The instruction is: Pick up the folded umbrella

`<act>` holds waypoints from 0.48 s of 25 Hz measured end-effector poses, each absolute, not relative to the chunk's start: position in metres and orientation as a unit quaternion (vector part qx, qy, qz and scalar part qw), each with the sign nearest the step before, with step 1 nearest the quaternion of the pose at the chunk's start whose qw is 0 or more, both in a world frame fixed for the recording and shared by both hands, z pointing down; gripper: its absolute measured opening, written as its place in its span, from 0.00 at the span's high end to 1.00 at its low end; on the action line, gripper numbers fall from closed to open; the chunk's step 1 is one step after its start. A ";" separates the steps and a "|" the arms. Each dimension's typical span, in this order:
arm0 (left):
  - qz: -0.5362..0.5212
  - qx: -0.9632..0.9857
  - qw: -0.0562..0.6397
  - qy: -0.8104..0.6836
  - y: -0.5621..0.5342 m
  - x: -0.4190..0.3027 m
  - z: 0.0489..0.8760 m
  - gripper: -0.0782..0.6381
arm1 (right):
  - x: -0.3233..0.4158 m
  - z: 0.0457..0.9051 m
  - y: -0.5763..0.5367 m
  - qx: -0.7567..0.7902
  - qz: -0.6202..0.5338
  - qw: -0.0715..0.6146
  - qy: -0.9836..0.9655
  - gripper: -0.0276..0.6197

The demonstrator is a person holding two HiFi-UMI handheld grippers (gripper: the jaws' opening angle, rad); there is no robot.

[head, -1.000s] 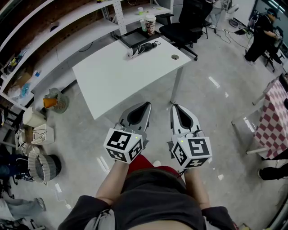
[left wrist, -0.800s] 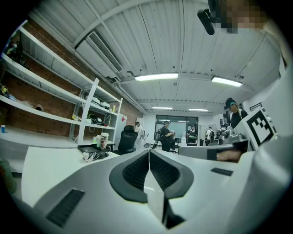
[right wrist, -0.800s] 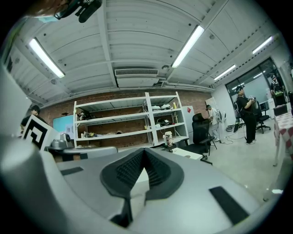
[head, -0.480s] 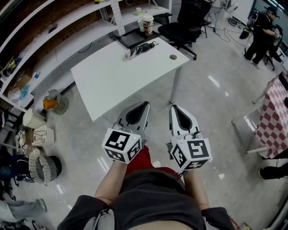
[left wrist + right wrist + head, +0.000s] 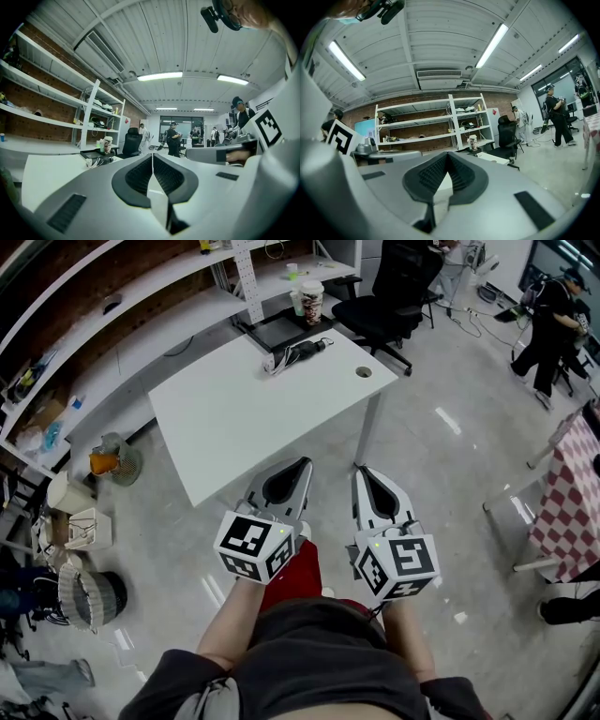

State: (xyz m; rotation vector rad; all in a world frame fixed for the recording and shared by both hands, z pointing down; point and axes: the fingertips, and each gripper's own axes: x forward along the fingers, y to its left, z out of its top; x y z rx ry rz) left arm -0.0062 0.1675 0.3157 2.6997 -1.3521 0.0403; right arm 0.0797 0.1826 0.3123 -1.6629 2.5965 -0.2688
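Observation:
The folded umbrella [image 5: 298, 352], dark with a pale strap end, lies at the far edge of the white table [image 5: 234, 413]. It also shows small and far off in the left gripper view [image 5: 101, 161]. Both grippers hover side by side in front of the table's near edge, above the floor. My left gripper [image 5: 305, 463] is shut with nothing in it; its tips meet [image 5: 152, 154]. My right gripper [image 5: 361, 470] is shut and empty too [image 5: 447, 153]. Neither touches the table or the umbrella.
A paper cup [image 5: 311, 296] and a black tray [image 5: 279, 324] sit behind the umbrella. A black office chair [image 5: 389, 287] stands past the table's right corner. Baskets and a fan [image 5: 89, 521] crowd the floor at left; a checkered table [image 5: 567, 488] is at right.
The table and umbrella have drifted slightly nearer in the head view. Both grippers stay shut, side by side.

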 end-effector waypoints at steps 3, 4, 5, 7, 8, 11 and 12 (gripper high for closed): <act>0.013 0.892 0.063 -0.447 0.152 -0.006 0.318 0.87 | 0.083 0.316 0.170 -0.541 -0.088 0.020 0.836 0.93; 0.014 0.892 0.063 -0.447 0.146 -0.006 0.319 0.87 | 0.084 0.317 0.165 -0.543 -0.089 0.018 0.835 0.93; 0.014 0.892 0.063 -0.447 0.141 -0.005 0.320 0.87 | 0.087 0.318 0.160 -0.545 -0.090 0.018 0.833 0.93; 0.015 0.894 0.062 -0.444 0.129 -0.003 0.321 0.86 | 0.089 0.318 0.150 -0.549 -0.090 0.018 0.831 0.93; 0.015 0.895 0.062 -0.442 0.123 -0.002 0.321 0.86 | 0.089 0.319 0.145 -0.550 -0.090 0.017 0.830 0.93; 0.015 0.897 0.066 -0.437 0.102 -0.002 0.323 0.86 | 0.088 0.321 0.125 -0.551 -0.091 0.014 0.830 0.93; 0.015 0.897 0.067 -0.436 0.094 -0.001 0.324 0.86 | 0.088 0.323 0.118 -0.551 -0.092 0.013 0.829 0.93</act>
